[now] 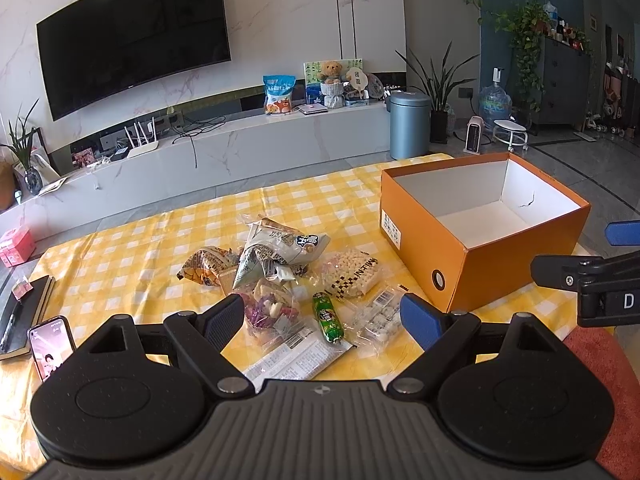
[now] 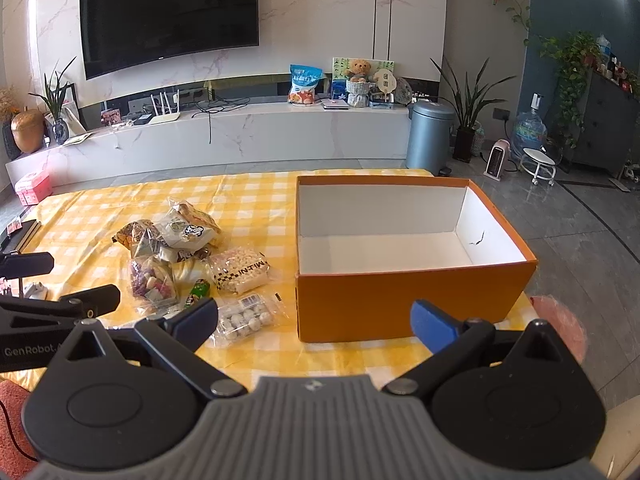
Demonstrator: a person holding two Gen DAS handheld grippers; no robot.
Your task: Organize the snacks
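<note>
Two grippers, left [image 1: 322,322] and right [image 2: 314,322], fingers spread and holding nothing, hover over the worktop [image 1: 132,256]: snack packets [image 1: 280,276] heaped left of the orange box [image 2: 400,300], green tube [image 1: 328,318] among them.

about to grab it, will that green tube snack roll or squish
The green tube snack looks rounded, so a sideways push may roll it. Its glossy wrapper is probably slippery. It lies partly on other packets, so lifting could drag those.
</note>
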